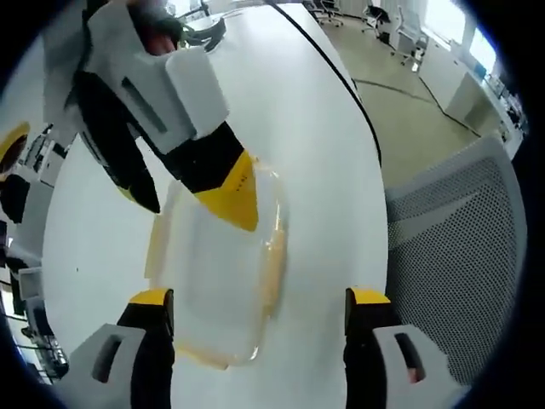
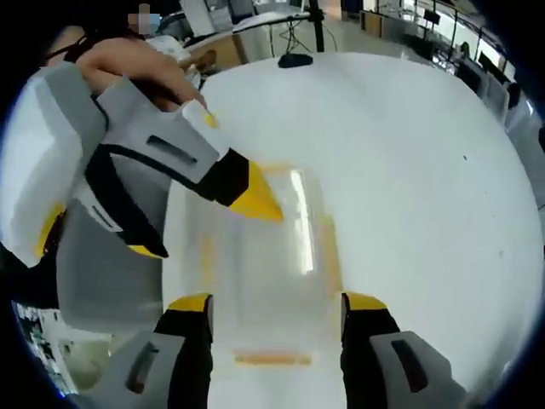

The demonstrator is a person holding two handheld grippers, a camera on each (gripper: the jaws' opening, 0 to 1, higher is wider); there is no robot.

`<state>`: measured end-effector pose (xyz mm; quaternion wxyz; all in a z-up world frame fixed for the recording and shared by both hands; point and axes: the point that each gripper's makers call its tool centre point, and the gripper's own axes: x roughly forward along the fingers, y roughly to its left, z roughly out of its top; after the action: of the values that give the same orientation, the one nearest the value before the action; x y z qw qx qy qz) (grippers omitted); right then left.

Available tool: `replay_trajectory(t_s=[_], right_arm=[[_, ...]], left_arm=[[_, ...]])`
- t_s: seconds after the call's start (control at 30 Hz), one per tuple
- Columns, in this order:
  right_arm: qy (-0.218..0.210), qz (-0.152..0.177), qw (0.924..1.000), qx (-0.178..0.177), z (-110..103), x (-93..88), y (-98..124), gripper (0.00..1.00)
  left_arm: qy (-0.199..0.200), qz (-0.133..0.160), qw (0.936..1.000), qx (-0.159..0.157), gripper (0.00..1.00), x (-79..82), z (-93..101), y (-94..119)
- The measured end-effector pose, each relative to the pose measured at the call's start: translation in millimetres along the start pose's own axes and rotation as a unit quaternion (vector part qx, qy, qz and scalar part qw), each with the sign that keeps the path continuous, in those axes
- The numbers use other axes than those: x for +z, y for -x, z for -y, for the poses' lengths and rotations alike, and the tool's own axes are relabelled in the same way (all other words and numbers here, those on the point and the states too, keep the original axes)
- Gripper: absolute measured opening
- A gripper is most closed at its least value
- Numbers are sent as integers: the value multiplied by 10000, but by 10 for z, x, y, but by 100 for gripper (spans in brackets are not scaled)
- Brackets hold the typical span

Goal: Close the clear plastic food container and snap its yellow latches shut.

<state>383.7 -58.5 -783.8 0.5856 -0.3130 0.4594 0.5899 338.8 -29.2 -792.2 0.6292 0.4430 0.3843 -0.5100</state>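
Note:
The clear plastic container (image 1: 217, 290) with yellow latches (image 1: 274, 264) lies flat on the white table (image 1: 315, 153), between the wide-apart jaws of my left gripper (image 1: 260, 300), which is open. My right gripper (image 1: 192, 209) reaches in from the upper left, open, with one yellow tip over the container's far end. In the right gripper view the container (image 2: 281, 256) is blurred and sits just beyond my open right gripper (image 2: 268, 302). A yellow latch (image 2: 272, 358) lies at its near edge. The left gripper (image 2: 207, 230) comes in from the left, one yellow tip above the lid.
A grey mesh chair (image 1: 460, 230) stands off the table's edge, and a black cable (image 1: 341, 77) runs along that edge. A hand (image 2: 145, 64) holds the left gripper. A small dark object (image 2: 294, 60) sits at the far end of the table.

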Motion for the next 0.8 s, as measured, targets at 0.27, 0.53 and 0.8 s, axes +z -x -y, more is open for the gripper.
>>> replay_trajectory(t_s=[0.27, 0.53, 0.8], right_arm=[[91, 23, 9999, -41, -20, -4, -9, 74], [7, 247, 9997, -13, -88, -5, -20, 88], [127, 271, 9995, -53, -178, -50, -54, 100]], left_arm=[[132, 166, 9990, -388, 99, 29, 16, 36], [-109, 126, 9984, -547, 99, 2, 0, 67], [-166, 27, 9984, -540, 99, -107, -133, 88]])
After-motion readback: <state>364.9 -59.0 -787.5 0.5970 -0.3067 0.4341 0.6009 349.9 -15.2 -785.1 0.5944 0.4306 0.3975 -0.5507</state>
